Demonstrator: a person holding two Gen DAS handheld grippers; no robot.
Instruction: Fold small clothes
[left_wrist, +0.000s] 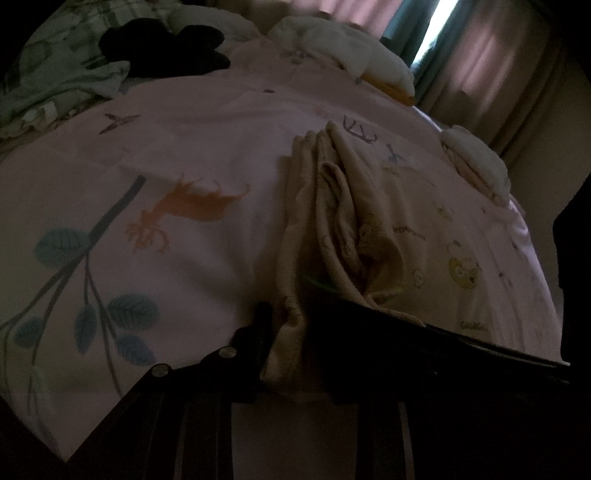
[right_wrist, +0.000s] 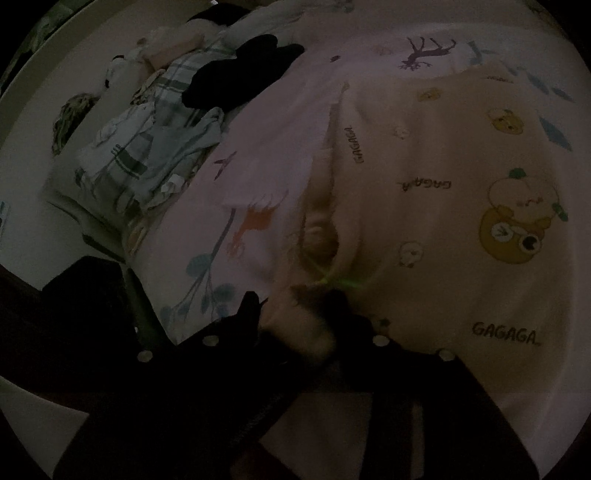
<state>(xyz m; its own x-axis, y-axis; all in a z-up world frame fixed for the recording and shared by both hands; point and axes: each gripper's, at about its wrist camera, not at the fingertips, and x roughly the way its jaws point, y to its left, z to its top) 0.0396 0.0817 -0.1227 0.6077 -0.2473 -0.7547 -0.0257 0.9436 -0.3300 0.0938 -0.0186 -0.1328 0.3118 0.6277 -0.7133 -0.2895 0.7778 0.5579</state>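
left gripper (left_wrist: 291, 332) pinching bunched cream garment (left_wrist: 332, 206); right gripper (right_wrist: 295, 306) spread, garment edge between fingers, on pink bedsheet (left_wrist: 207, 147)

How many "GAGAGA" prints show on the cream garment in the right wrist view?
3 on the cream garment: near its left edge, mid-cloth and upside down, and lowest, near the gripper. Folds may hide others.

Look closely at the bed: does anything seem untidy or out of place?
Yes. The cream cartoon-print garment is bunched into ridges at the left gripper, not flat. A black garment lies crumpled by a heap of plaid clothes.
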